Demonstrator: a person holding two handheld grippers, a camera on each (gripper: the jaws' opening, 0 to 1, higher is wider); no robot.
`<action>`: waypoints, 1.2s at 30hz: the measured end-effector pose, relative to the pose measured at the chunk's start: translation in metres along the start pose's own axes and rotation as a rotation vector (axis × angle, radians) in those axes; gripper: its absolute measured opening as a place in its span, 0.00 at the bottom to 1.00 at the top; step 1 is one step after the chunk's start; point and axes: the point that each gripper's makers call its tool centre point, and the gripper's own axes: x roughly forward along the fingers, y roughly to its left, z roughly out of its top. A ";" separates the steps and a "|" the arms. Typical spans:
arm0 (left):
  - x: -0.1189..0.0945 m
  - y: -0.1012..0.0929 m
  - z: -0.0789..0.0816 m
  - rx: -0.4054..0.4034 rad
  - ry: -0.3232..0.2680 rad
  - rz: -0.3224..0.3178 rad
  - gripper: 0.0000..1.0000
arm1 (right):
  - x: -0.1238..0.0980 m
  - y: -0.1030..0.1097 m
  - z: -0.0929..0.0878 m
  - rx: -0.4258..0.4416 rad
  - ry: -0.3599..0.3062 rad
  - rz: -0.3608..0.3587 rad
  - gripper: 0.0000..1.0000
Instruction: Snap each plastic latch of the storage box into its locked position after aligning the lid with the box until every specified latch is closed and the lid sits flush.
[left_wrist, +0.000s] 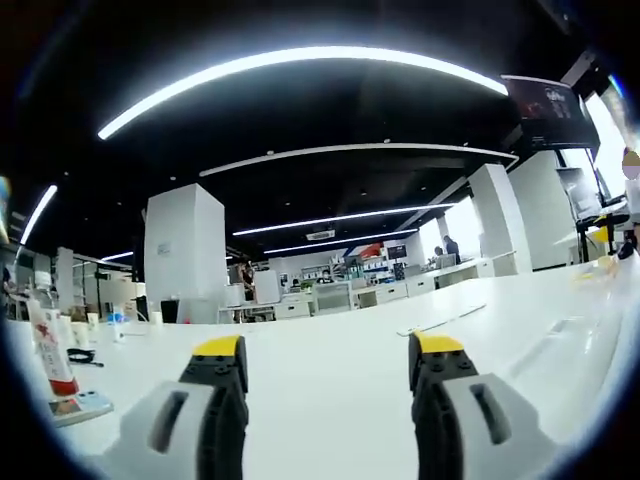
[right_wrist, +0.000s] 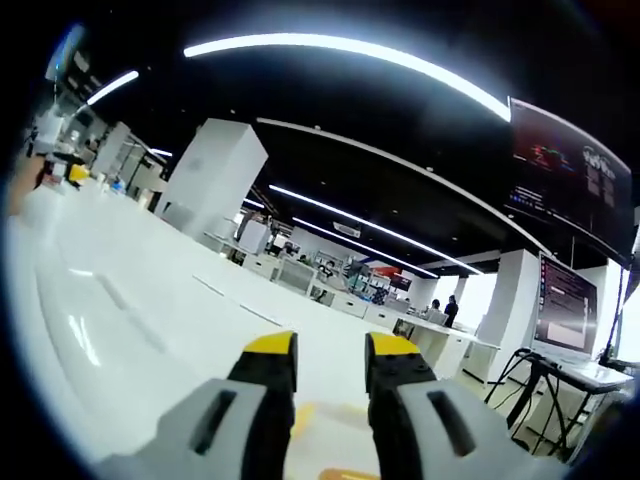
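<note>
Both grippers hover over the white worktop (left_wrist: 330, 380), the left gripper (left_wrist: 330, 360) with fingers apart, the right gripper (right_wrist: 330, 360) with fingers nearer yet empty. No storage box is seen; latching looks unstarted.

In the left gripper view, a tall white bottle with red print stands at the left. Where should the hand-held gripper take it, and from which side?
Probably mid-body, coming in level from the side. The bottle stands upright and narrow on the table, so the open left hand-held gripper could straddle it. Stay above the flat item at its base.
</note>
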 end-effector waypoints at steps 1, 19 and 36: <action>0.000 0.001 0.001 -0.003 -0.003 0.004 0.65 | -0.001 -0.001 0.002 0.000 -0.002 0.001 0.26; -0.003 -0.003 0.003 -0.021 -0.026 -0.020 0.64 | -0.001 -0.074 0.000 -0.003 0.060 -0.006 0.13; 0.000 -0.001 0.000 -0.016 -0.006 -0.011 0.63 | 0.019 -0.074 -0.104 0.111 0.474 0.265 0.00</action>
